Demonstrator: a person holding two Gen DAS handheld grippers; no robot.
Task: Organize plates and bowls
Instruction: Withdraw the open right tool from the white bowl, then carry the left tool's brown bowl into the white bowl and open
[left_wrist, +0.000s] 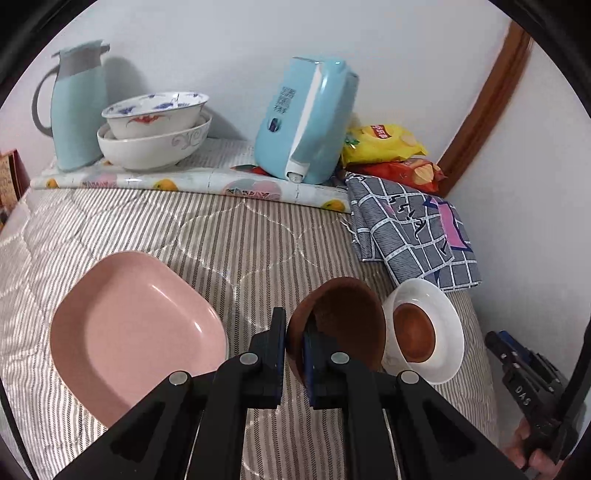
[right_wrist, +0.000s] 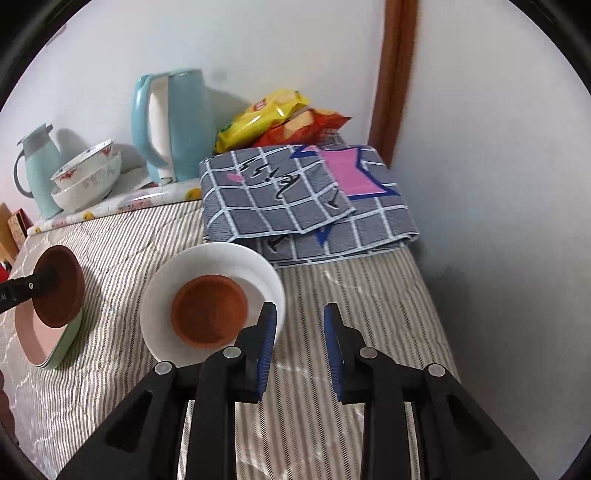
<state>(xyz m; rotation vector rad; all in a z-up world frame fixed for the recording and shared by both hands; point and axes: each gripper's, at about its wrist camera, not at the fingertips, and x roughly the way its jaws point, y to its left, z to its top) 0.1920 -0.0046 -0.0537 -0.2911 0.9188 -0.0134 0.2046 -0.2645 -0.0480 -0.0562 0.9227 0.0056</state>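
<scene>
My left gripper (left_wrist: 294, 334) is shut on the rim of a brown bowl (left_wrist: 341, 321) and holds it tilted above the striped bed cover; it also shows in the right wrist view (right_wrist: 61, 286). A pink plate (left_wrist: 136, 332) lies to its left, stacked on a green plate (right_wrist: 68, 339). A white bowl (right_wrist: 214, 266) holding another brown bowl (right_wrist: 208, 310) sits to the right. My right gripper (right_wrist: 300, 334) is open and empty, just right of the white bowl.
Two stacked white patterned bowls (left_wrist: 155, 129), a blue thermos jug (left_wrist: 77, 107) and a blue kettle (left_wrist: 306, 118) stand on a fruit-print mat at the back. Snack bags (left_wrist: 384, 144) and a folded checked cloth (right_wrist: 306, 199) lie at back right. The wall is close on the right.
</scene>
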